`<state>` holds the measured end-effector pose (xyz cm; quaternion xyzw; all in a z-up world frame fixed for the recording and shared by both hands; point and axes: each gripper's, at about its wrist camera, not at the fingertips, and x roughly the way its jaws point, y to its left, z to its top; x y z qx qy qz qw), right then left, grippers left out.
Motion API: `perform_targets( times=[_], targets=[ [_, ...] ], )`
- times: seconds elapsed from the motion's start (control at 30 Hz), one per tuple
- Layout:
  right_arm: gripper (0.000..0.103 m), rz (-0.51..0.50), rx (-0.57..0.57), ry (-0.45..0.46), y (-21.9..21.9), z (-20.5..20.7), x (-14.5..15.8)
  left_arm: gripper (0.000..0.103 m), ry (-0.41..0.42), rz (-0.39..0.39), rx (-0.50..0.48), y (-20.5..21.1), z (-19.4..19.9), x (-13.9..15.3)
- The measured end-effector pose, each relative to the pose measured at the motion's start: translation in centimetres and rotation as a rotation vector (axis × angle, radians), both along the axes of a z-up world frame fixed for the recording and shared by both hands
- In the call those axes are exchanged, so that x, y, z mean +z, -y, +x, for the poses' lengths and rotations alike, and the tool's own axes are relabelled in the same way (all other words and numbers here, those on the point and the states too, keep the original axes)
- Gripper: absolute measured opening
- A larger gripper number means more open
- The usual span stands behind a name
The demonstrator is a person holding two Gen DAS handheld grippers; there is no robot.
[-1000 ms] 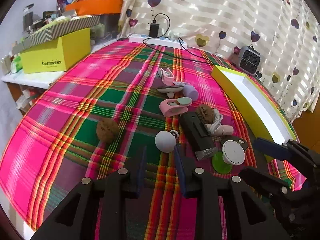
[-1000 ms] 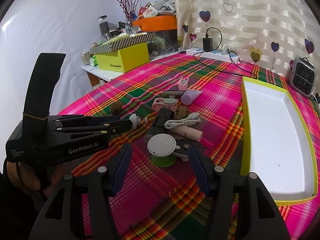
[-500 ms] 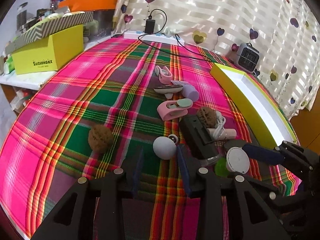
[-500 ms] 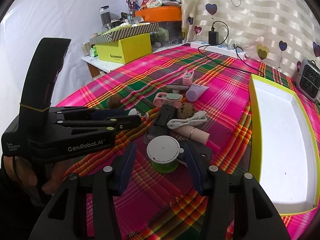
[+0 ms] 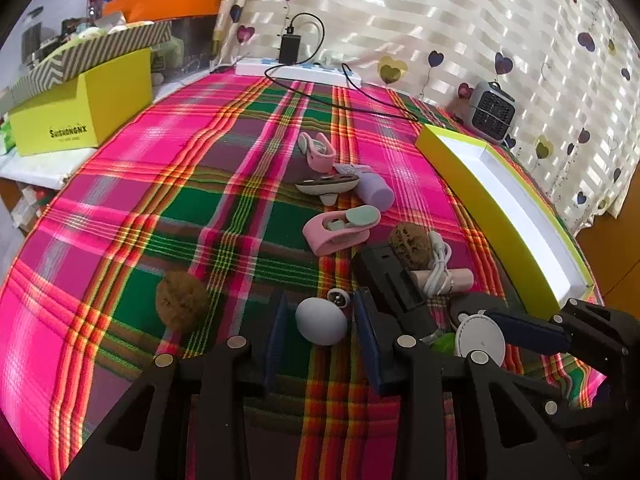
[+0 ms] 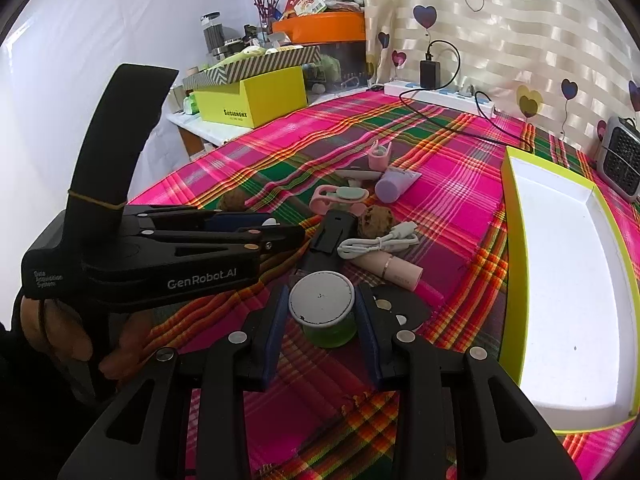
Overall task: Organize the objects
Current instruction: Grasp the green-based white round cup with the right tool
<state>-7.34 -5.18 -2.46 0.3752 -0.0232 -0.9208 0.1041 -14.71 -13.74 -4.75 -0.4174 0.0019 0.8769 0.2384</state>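
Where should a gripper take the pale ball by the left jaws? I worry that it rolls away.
Grip the ball across its widest middle, coming from the near side, angled down, as the left gripper is lined up now. It is round and smooth, so pads above or below the middle would probably squeeze it out. Both flanks look free; a small round piece sits just behind it.

Heart-print striped curtain [image 5: 460,28] behind, white wall [image 6: 100,20] left, side shelf [image 6: 208,128] with cluttered boxes, daylight through fabric

A plaid-covered table [image 5: 120,216] carries a yellow tray [image 6: 516,264], walnuts [image 5: 182,300] and small gadgets.
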Motion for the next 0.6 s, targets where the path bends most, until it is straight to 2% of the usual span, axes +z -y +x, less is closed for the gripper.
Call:
perform_targets(
  times=[0.13,0.27,0.6],
  targets=[
    [0.035,-0.012,-0.002,-0.009,-0.3,0.2,0.2,0.032,-0.001,-0.005,0.002,0.1,0.0,0.0],
    [0.035,-0.020,0.002,-0.018,-0.4,0.4,0.3,0.022,-0.009,-0.020,0.020,0.3,0.0,0.1],
    [0.035,-0.042,0.011,-0.059,-0.6,1.2,1.1,0.022,-0.056,-0.039,0.061,0.9,1.3,0.8]
  ],
)
